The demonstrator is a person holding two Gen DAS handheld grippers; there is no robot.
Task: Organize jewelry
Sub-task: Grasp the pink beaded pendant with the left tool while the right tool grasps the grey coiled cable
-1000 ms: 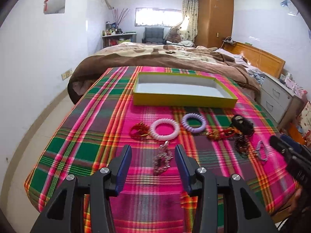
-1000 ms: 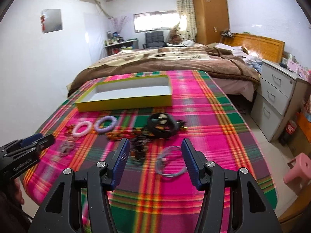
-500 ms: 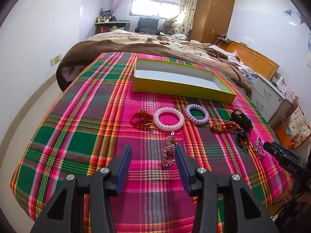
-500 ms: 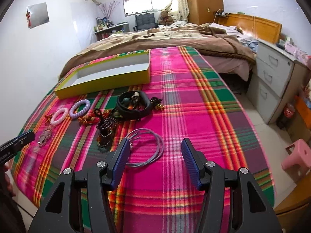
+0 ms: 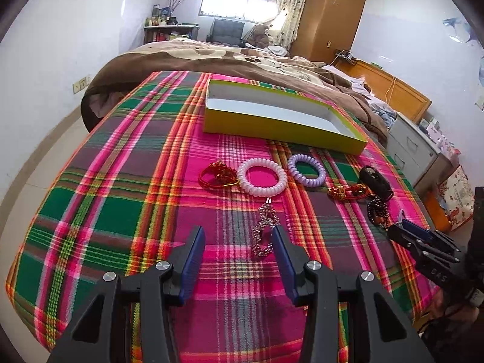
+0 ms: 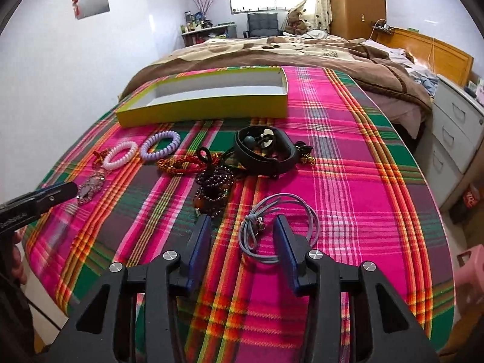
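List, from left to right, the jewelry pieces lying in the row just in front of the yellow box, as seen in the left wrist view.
Red cord bracelet → white spiral hair tie → purple spiral hair tie → red-and-gold braided bracelet → black band.

Woven plaid cloth; glossy plastic coil bracelets; cardboard box.

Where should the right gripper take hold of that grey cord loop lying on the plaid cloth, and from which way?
Probably at the knotted bunch of the grey cord loop, coming down from above. There the limp strands gather into one thicker bundle, while elsewhere they lie flat and spread. The right gripper already straddles that knot, its jaws closing, not yet pressing.
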